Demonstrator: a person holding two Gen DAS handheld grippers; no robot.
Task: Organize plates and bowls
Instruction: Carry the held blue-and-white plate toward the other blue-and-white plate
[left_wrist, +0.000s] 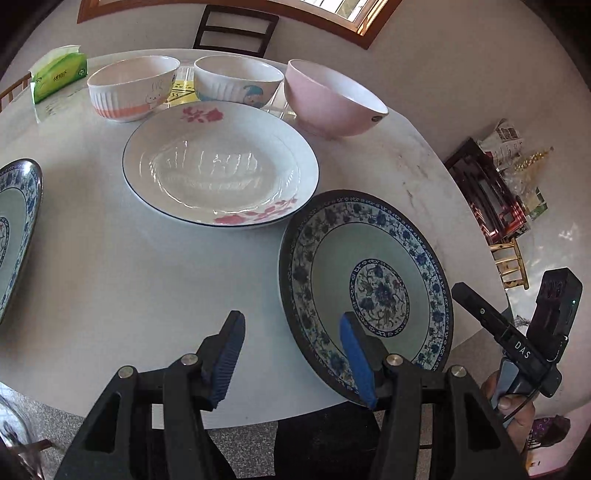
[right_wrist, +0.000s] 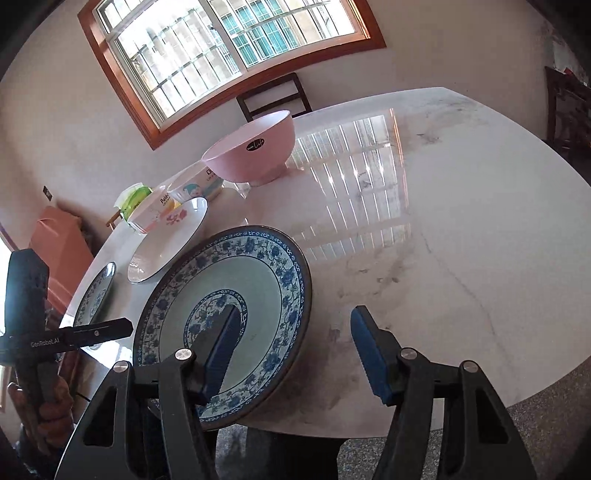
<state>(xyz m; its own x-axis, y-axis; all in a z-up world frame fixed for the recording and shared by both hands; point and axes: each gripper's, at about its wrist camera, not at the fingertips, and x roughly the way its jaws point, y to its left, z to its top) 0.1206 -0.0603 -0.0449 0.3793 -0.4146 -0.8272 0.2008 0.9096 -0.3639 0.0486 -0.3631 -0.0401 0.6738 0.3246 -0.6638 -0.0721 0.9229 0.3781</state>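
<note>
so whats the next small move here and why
Probably close the right gripper on the near rim of the blue plate. Its jaws are open and astride that rim, and nothing is held yet. A matching blue plate lies further left to stack it on.

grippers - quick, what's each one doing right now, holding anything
left gripper: open, holding nothing.
right gripper: open, holding nothing; one finger hangs in front of the blue patterned plate.
</note>
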